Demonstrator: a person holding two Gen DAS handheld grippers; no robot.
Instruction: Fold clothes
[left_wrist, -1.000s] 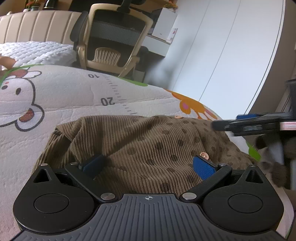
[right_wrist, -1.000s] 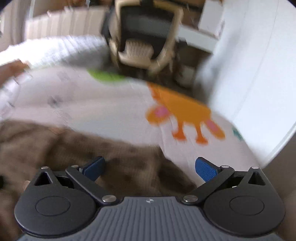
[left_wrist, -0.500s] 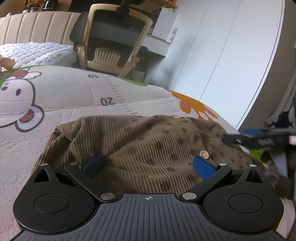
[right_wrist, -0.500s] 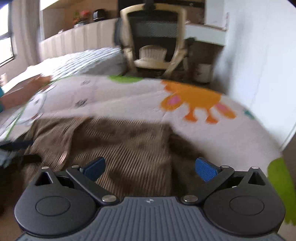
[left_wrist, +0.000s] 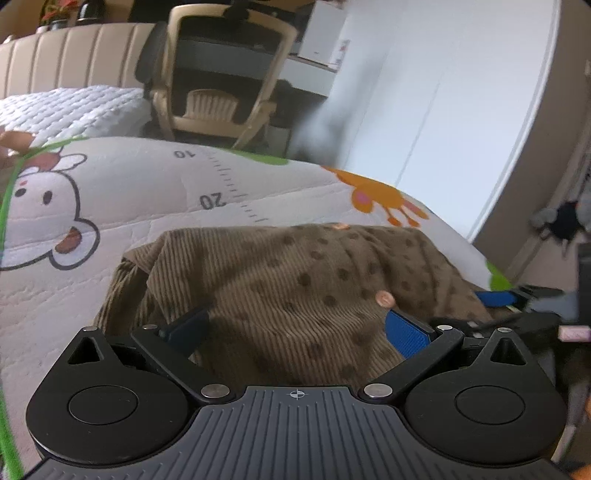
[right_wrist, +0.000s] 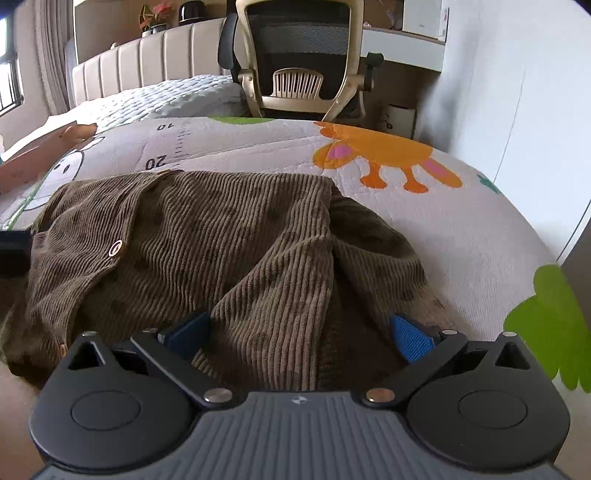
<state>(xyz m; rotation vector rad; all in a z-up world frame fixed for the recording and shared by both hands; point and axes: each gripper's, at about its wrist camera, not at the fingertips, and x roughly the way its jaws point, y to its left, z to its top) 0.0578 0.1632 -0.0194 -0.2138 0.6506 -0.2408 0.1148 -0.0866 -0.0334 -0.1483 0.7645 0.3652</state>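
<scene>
The brown dotted corduroy garment (right_wrist: 229, 251) lies rumpled at the near edge of the cartoon-print quilted bed (right_wrist: 461, 221). Your left gripper (left_wrist: 295, 328) and right gripper (right_wrist: 299, 332) both sit spread open over it, holding nothing. Soft, limp, grippy cloth: pinch at the hem corners.

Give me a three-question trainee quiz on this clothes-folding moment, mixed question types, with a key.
1. True or false: the left gripper is shut on the brown garment.
2. Multiple choice: what does the brown garment lie on? A) a bare wooden floor B) a quilted mat printed with cartoon animals C) the office chair
3. Fill in: in the right wrist view, both blue pads of the right gripper stand wide apart with ______ fabric bunched between them.

Key:
1. False; its jaws are open, with the garment lying between the pads.
2. B
3. brown ribbed
</scene>
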